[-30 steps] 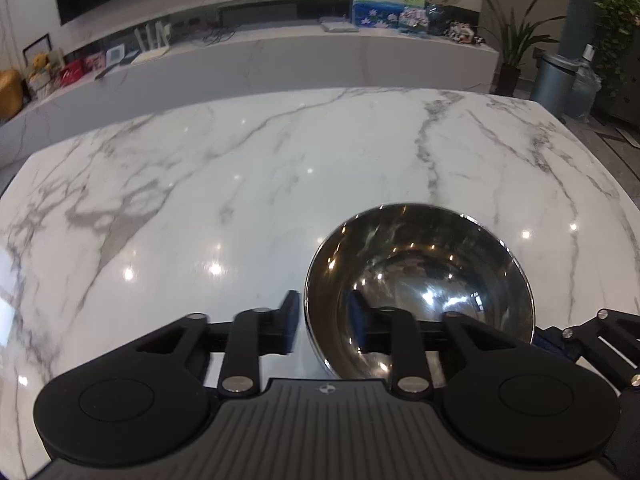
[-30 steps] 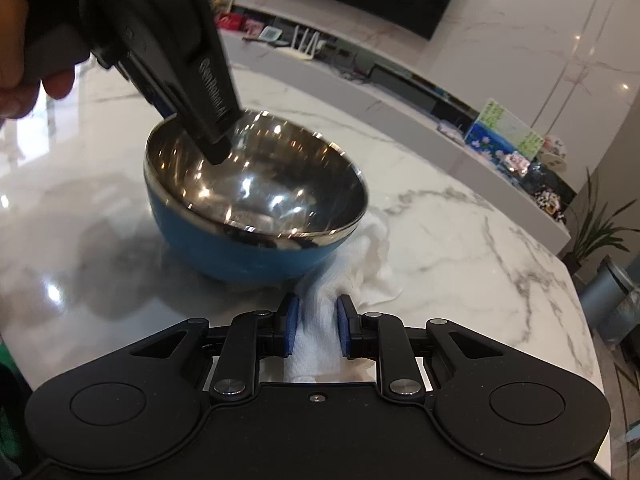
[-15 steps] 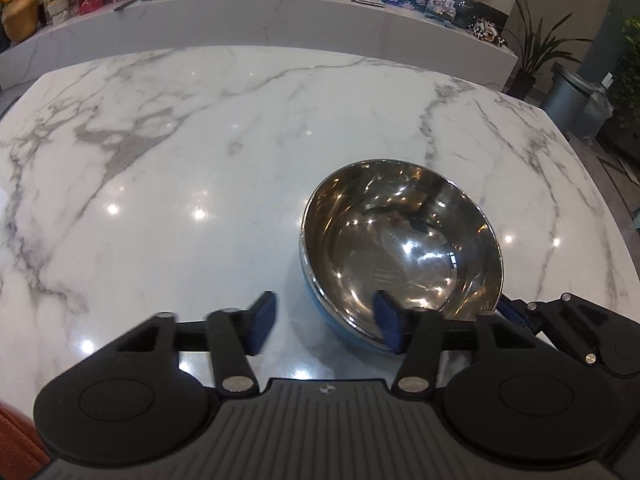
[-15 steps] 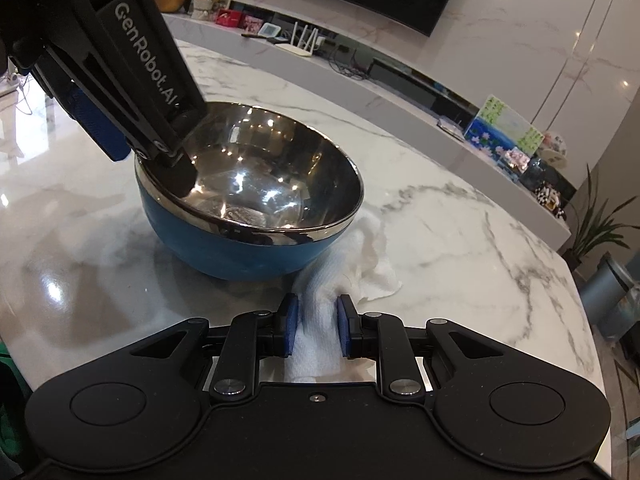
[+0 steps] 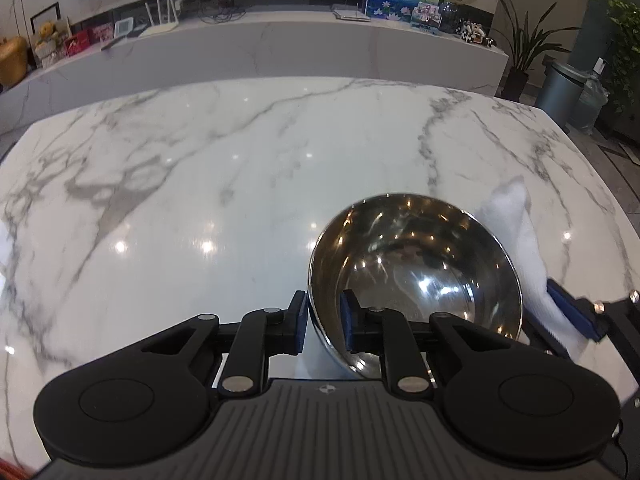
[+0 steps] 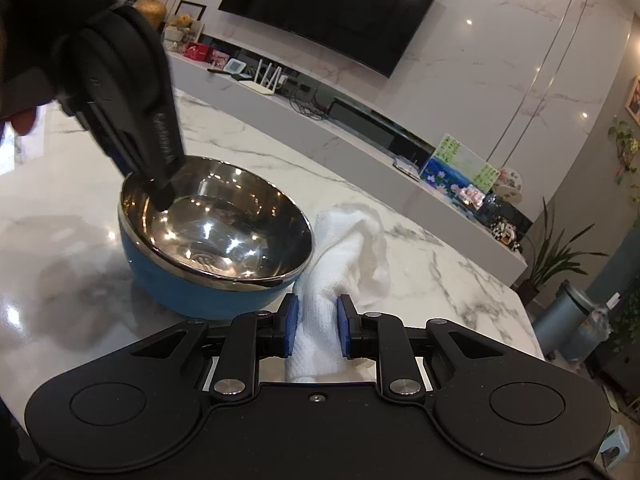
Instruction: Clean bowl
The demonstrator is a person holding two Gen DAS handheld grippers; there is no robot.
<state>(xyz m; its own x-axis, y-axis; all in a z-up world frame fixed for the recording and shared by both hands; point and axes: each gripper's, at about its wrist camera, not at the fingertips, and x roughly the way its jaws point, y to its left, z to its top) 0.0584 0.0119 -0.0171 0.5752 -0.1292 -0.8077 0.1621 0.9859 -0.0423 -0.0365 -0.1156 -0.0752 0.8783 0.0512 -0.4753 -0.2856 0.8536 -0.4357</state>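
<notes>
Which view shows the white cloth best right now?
The right wrist view: the white cloth lies crumpled beside the bowl, pinched in the right hand-held gripper. The left wrist view shows only a strip of it behind the bowl's rim.

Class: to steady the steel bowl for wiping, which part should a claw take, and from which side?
Its thin rim, from above on the side away from the cloth: the bowl sits upright, so one finger goes inside, one outside, as the left claw grips.

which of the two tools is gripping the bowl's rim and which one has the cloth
The left tool is clamped on the bowl rim; the right tool holds the white cloth beside it.
</notes>
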